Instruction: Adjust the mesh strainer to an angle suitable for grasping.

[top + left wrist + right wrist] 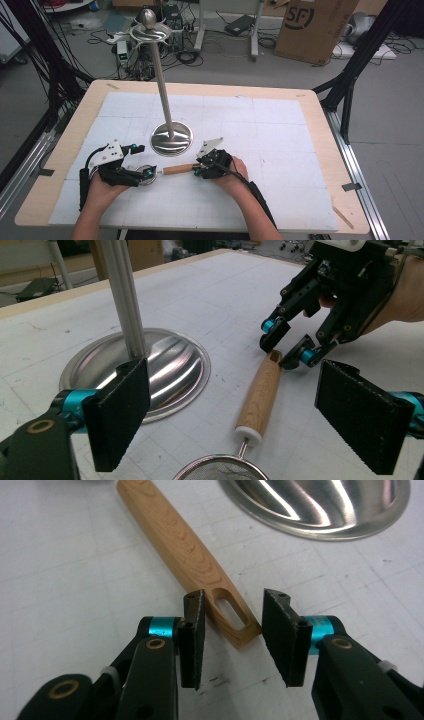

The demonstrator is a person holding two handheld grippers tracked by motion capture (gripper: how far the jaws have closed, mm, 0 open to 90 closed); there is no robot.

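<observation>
Straddling strainer handle (pixel 200 570) unclamped, right tongs (pixel 233 625) parted, left tongs (pixel 250 415) wide apart

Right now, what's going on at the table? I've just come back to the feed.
A person holds a gripper in each hand over a small strainer lying on the white mat. The right gripper is open, its jaws either side of the slotted end of the strainer's wooden handle, not yet closed on it. The left gripper is open too, hovering near the mesh bowl. A tall metal stand sits just beyond, nothing hanging on it.
</observation>
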